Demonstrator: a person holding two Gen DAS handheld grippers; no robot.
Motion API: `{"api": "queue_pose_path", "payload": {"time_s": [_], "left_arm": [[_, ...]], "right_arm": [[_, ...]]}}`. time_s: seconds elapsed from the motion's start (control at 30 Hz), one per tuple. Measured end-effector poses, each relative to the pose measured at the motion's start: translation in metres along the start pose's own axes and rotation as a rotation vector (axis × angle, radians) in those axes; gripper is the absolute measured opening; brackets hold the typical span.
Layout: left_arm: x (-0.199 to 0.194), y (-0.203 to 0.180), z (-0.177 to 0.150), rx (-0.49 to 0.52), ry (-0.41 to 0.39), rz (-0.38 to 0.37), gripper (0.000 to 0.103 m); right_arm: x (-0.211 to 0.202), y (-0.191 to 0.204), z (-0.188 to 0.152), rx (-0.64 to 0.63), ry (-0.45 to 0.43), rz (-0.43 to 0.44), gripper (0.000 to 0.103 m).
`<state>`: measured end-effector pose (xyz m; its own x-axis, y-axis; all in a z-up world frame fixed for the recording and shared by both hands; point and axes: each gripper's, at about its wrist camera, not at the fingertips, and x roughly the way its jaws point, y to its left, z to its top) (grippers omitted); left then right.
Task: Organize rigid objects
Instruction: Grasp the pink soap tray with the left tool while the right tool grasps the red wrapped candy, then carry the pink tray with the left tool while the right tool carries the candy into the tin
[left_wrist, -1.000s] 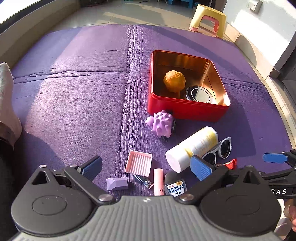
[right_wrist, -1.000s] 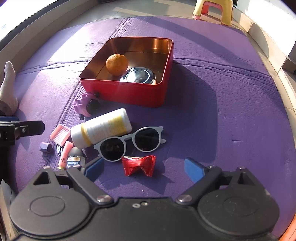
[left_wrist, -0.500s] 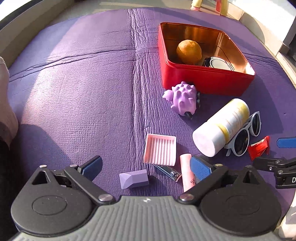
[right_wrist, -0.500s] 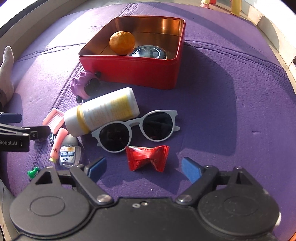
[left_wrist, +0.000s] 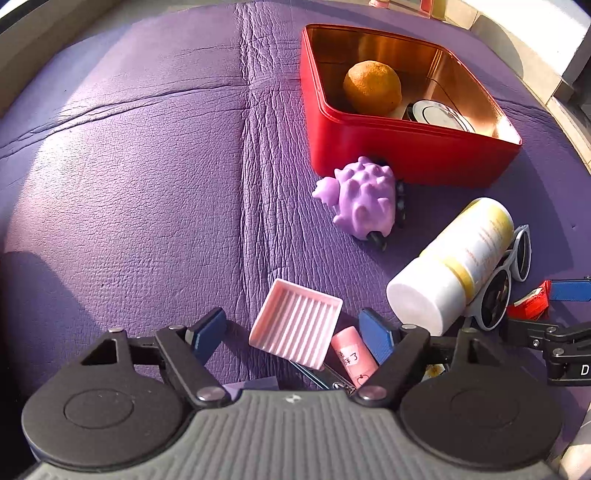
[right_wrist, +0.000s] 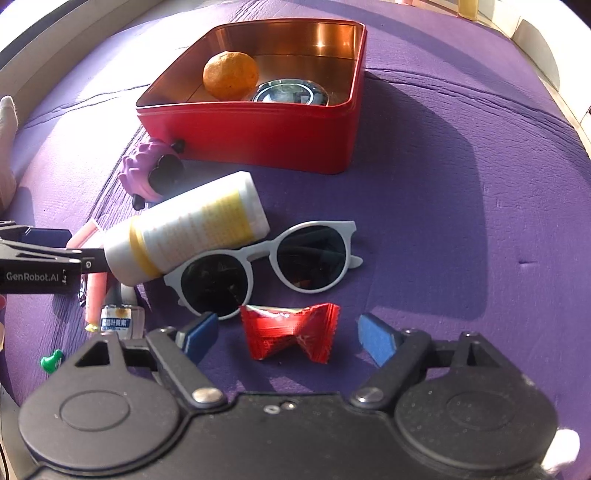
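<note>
Now the left gripper (left_wrist: 295, 330) points steeply down with its jaws closing around the pink ridged tray (left_wrist: 295, 328); the pads do not yet press on it, so nothing is held. Just beside the tray, on the side away from the red tin (left_wrist: 406, 155), lie a pink tube (left_wrist: 352, 354) and a nail clipper (left_wrist: 321, 374), close enough to be caught by the near pad.

Likewise the right gripper (right_wrist: 284, 334) has its jaws closing on either side of the red candy wrapper (right_wrist: 291, 334), with bare mat showing between pads and wrapper, so it grips nothing either. Toward the tin from the wrapper lie the white sunglasses (right_wrist: 266, 262), and the white bottle (right_wrist: 184, 229) rests on its side against them. A purple spiky toy (right_wrist: 147, 173) sits touching the tin's near wall. Inside the tin are an orange (right_wrist: 231, 75) and a round metal-rimmed object (right_wrist: 290, 94).

By my reading, the step in hand is a double pickup. Next, each gripper needs to finish closing squarely on its item, lift clear of its neighbours, and carry it over the tin's rim.
</note>
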<state>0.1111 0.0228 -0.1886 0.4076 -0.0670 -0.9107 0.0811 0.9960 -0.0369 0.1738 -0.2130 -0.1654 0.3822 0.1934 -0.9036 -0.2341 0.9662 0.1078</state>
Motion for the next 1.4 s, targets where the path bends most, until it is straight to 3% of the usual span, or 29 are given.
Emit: {"api": "queue_pose_path", "payload": {"time_s": [0.1,0.17,0.33,0.37,0.43,0.57,0.63,1.13,1.4], "left_arm": [[0.001,0.001,0.002,0.008,-0.013,0.0,0.071],[0.0,0.001,0.003,0.009,-0.021,-0.005,0.06],[-0.001,-0.002,0.004,0.031,-0.024,-0.012,0.053],[-0.002,-0.002,0.004,0.034,-0.024,-0.013,0.045],[-0.003,-0.002,0.004,0.035,-0.021,-0.017,0.044],[-0.004,-0.004,0.004,0.051,-0.023,-0.016,0.043],[-0.003,-0.003,0.004,0.05,-0.022,-0.02,0.042],[-0.021,-0.002,0.005,0.032,-0.042,-0.036,0.042],[-0.07,-0.011,0.017,0.025,-0.074,-0.028,0.042]], "right_arm": [[-0.001,-0.001,-0.001,-0.013,-0.006,-0.018,0.073],[-0.002,-0.003,0.0,-0.008,-0.008,-0.02,0.068],[-0.002,-0.005,0.0,-0.017,-0.011,-0.04,0.056],[-0.002,-0.005,0.0,-0.023,-0.011,-0.048,0.053],[-0.002,-0.005,-0.001,-0.028,-0.013,-0.055,0.046],[-0.003,-0.007,-0.001,-0.022,-0.018,-0.055,0.041],[-0.004,-0.007,-0.001,-0.025,-0.025,-0.063,0.025],[-0.018,-0.012,0.002,0.002,-0.037,-0.011,0.022],[-0.06,-0.01,0.009,0.022,-0.103,-0.002,0.022]]}}
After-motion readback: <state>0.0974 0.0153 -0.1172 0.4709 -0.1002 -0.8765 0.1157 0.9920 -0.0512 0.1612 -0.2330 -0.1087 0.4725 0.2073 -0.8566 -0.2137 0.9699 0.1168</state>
